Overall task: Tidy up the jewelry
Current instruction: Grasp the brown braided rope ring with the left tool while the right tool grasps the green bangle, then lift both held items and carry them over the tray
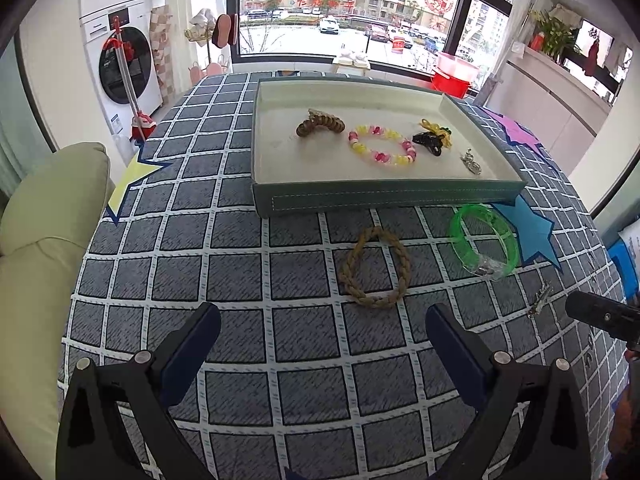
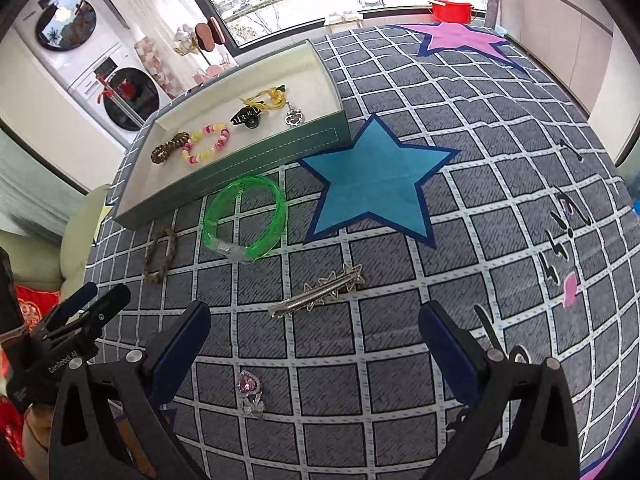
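1. Left wrist view: left gripper (image 1: 322,334) wide open, nothing held, hanging low over the checked cloth (image 1: 240,280).
2. Braided rope ring (image 1: 375,267) flat on the cloth, just ahead of the open jaws and a bit toward the right finger, not touching either.
3. Tray (image 1: 384,198) right behind the ring, already holding a brown hair clip (image 1: 320,123), a pink and yellow bead bracelet (image 1: 382,146), a black clip (image 1: 429,144) and a small silver charm (image 1: 471,163).
4. Green bangle (image 1: 482,242) off to the right on the cloth, close to the tray wall.
5. Best guess for this step: go forward slowly, put one finger inside the ring and one outside, pinch one side of the braid, lift high enough to clear the tray wall.
6. Right wrist view: right gripper (image 2: 314,334) also wide open and empty.
7. Silver star hair clip (image 2: 318,294) just ahead of the jaws, lying slanted, closer to the left finger.
8. Pink heart brooch (image 2: 249,394) lower down between the fingers, near the left one, no touching.
9. Thin, flat, shiny clip, likely to slip: best to pinch across the middle, fingers low to the cloth.
10. Tray far off at upper left here, so a long carry past the bangle.
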A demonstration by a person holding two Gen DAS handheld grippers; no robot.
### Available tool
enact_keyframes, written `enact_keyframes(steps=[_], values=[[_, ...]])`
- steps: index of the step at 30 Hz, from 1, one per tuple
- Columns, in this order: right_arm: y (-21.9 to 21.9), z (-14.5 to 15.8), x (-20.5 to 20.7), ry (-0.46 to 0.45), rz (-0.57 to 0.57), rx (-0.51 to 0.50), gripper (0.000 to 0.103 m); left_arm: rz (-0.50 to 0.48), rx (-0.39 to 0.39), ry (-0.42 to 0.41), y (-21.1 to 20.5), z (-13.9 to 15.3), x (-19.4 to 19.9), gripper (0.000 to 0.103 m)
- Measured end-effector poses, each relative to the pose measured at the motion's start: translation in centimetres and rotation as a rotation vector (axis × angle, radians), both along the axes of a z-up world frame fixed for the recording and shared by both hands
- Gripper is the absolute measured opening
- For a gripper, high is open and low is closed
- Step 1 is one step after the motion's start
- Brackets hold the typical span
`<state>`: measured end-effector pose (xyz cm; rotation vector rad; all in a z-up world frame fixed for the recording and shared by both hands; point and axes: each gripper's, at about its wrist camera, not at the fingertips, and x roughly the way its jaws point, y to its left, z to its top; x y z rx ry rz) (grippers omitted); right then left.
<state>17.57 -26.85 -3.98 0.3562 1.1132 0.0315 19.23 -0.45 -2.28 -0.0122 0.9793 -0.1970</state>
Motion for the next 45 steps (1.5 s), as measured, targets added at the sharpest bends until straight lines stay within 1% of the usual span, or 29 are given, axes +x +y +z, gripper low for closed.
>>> enact_keyframes(steps=[8, 19, 20, 21, 24, 25, 26, 29, 30, 31, 32, 33, 34, 35, 36, 38, 39, 40, 41, 42, 43, 44, 45], values=[[0.0, 0.0, 1.9, -0.001, -0.006, -0.019, 0.103, 0.012, 0.012, 0.002, 0.0, -0.4, 1.4, 0.103], [0.2, -0.8, 5.7, 0.012, -0.012, -0.056, 0.103, -0.030, 0.048, -0.003, -1.6, -0.9, 3.3, 0.103], [0.3, -1.0, 6.0, 0.015, -0.012, -0.063, 0.100, -0.033, 0.050, -0.001, -1.7, -1.0, 3.4, 0.103], [0.5, -1.2, 6.3, 0.020, -0.008, -0.069, 0.094, -0.040, 0.054, 0.008, -1.9, -1.2, 3.6, 0.099], [1.1, -1.8, 6.9, 0.034, 0.006, -0.092, 0.083, -0.049, 0.060, 0.020, -2.3, -1.6, 3.8, 0.099], [1.3, -1.9, 7.0, 0.037, 0.013, -0.099, 0.082, -0.053, 0.062, 0.020, -2.3, -1.7, 3.7, 0.095], [1.8, -2.0, 7.1, 0.030, 0.026, -0.128, 0.080, -0.061, 0.064, 0.021, -2.5, -1.8, 3.7, 0.093], [2.8, -2.0, 7.3, 0.024, 0.071, -0.185, 0.073, -0.074, 0.071, 0.014, -2.8, -1.7, 3.6, 0.092], [3.3, -2.1, 7.3, 0.022, 0.090, -0.206, 0.070, -0.081, 0.077, 0.010, -3.0, -1.7, 3.6, 0.090], [3.6, -2.0, 7.4, 0.021, 0.100, -0.220, 0.068, -0.092, 0.081, 0.005, -3.2, -1.6, 3.5, 0.084], [3.9, -2.0, 7.4, 0.020, 0.111, -0.238, 0.064, -0.102, 0.080, 0.004, -3.4, -1.6, 3.5, 0.083], [4.3, -2.1, 7.3, 0.017, 0.123, -0.265, 0.060, -0.110, 0.082, 0.003, -3.6, -1.5, 3.4, 0.079], [4.6, -2.1, 7.3, 0.014, 0.133, -0.284, 0.058, -0.119, 0.089, 0.000, -3.8, -1.5, 3.4, 0.075], [4.8, -2.0, 7.3, 0.008, 0.145, -0.290, 0.054, -0.130, 0.094, -0.005, -4.0, -1.4, 3.2, 0.073], [4.9, -2.0, 7.3, 0.006, 0.153, -0.291, 0.050, -0.140, 0.094, -0.006, -4.1, -1.3, 3.2, 0.068], [5.2, -1.9, 7.4, 0.005, 0.166, -0.291, 0.045, -0.160, 0.087, -0.005, -4.4, -1.2, 3.0, 0.056], [5.3, -1.9, 7.4, 0.004, 0.174, -0.290, 0.039, -0.172, 0.081, -0.004, -4.5, -1.2, 2.9, 0.040], [5.4, -1.9, 7.4, 0.002, 0.179, -0.291, 0.036, -0.177, 0.091, 0.000, -4.7, -1.2, 2.9, 0.028], [5.6, -1.8, 7.3, 0.000, 0.188, -0.293, 0.029, -0.177, 0.111, 0.000, -4.8, -1.3, 2.8, 0.026], [5.8, -1.8, 7.2, -0.002, 0.196, -0.292, 0.020, -0.181, 0.117, -0.008, -4.8, -1.4, 2.8, 0.026], [5.9, -1.8, 7.1, -0.005, 0.200, -0.293, 0.016, -0.182, 0.113, -0.008, -4.8, -1.4, 2.8, 0.018], [6.2, -1.6, 7.0, -0.007, 0.199, -0.302, 0.010, -0.182, 0.095, -0.006, -4.6, -1.3, 2.7, 0.018], [6.2, -1.6, 6.9, -0.011, 0.200, -0.307, 0.007, -0.184, 0.066, 0.002, -4.3, -1.2, 2.8, 0.018]])
